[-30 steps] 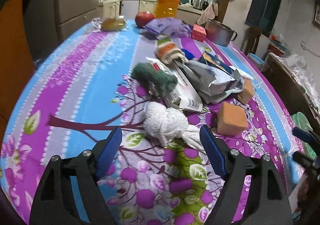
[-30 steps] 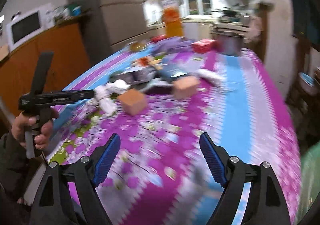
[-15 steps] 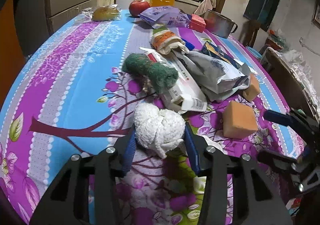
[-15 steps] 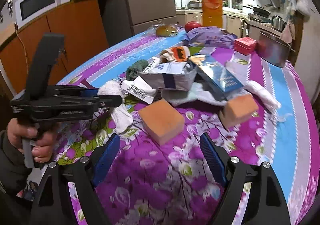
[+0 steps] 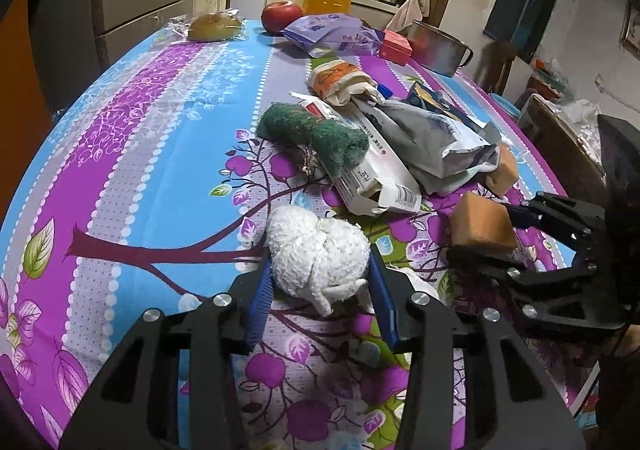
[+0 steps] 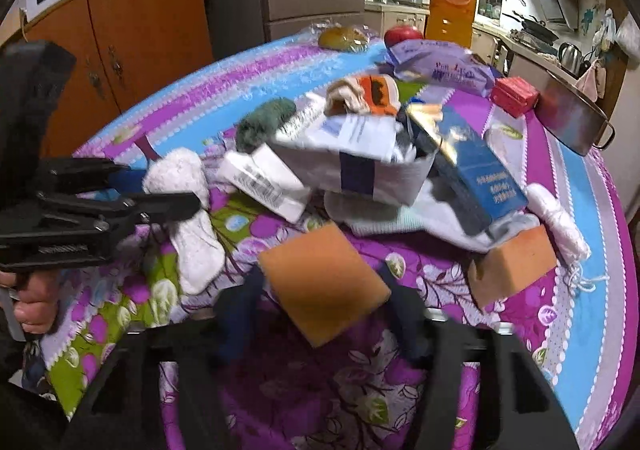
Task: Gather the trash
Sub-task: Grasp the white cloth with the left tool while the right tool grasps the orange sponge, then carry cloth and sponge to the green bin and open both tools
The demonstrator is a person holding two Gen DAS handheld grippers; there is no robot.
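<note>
Purple-and-blue floral cloth covers the surface (image 5: 160, 138) — left gripper (image 5: 320, 290) pinches a fluffy white rag (image 5: 316, 250); right gripper (image 6: 324, 290), jaws just closing, flanks an orange sponge block (image 6: 324, 282) — crumpled wrappers (image 6: 360, 154) crowd beyond.

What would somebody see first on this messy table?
Probably the bright purple and blue flowery tablecloth and the heap of wrappers and boxes in its middle. Close up, the left tool squeezes a fluffy white cloth ball, while the right tool, just closing, sits around an orange sponge.
</note>
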